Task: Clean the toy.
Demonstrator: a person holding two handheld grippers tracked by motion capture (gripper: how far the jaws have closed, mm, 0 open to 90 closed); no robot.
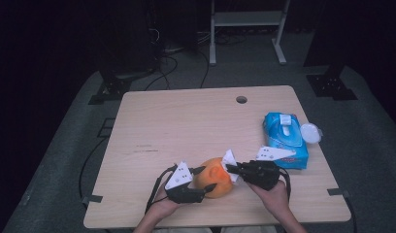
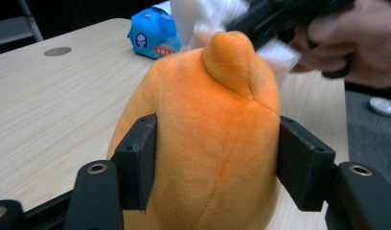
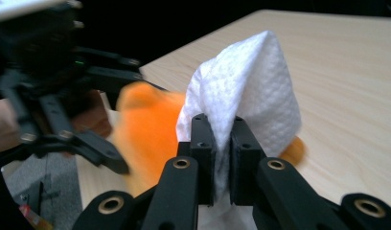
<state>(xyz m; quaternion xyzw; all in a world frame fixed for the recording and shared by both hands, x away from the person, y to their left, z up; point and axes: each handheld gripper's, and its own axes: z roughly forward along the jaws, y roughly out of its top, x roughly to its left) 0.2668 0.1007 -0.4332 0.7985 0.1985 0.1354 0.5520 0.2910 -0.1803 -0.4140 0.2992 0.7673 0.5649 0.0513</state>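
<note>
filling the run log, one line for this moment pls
left gripper: shut on orange plush toy | right gripper: shut on white paper wipe, against toy

**A darkened lab recording station**

A lab or test room is suggested rather than a home. A single pale wood-grain table [image 1: 186, 131] with a round cable hole [image 1: 241, 99] is set on grey carpeted flooring [image 1: 371, 145], and the surroundings are kept almost black. Black cables [image 1: 159, 73] are seen trailing across the floor behind the table, and more are taped down beside its left edge. Black stand bases [image 1: 329, 85] are bolted or set at the far corners, and the white metal legs of a frame [image 1: 247, 29] are seen at the back. The table is kept nearly bare, as for a staged recording.
</note>
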